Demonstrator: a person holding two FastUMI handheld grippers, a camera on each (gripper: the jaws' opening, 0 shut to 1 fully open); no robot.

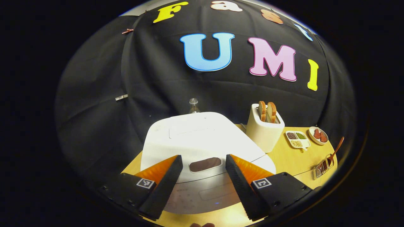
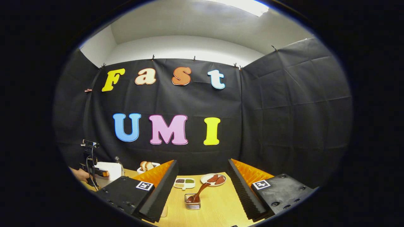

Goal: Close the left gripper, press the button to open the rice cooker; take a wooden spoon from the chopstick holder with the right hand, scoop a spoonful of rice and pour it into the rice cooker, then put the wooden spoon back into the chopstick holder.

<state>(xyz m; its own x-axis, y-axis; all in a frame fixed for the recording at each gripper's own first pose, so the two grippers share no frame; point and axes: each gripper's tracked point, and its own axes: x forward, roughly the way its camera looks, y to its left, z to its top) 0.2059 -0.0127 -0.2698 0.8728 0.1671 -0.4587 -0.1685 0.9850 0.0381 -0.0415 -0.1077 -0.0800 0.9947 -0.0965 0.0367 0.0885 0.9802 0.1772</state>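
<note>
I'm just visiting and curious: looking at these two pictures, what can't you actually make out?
- Left gripper view: the rice cooker is shut, so its inside is hidden.
- Left gripper view: the bottle behind the cooker shows just its neck.
- Right gripper view: the divided dish is too small to tell its contents.
- Right gripper view: the chopstick holder hides the wooden spoon bowl.

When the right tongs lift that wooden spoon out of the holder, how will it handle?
The wooden spoon is probably stiff and light. It leans in the chopstick holder, which looks small and may tip or drag along.
</note>
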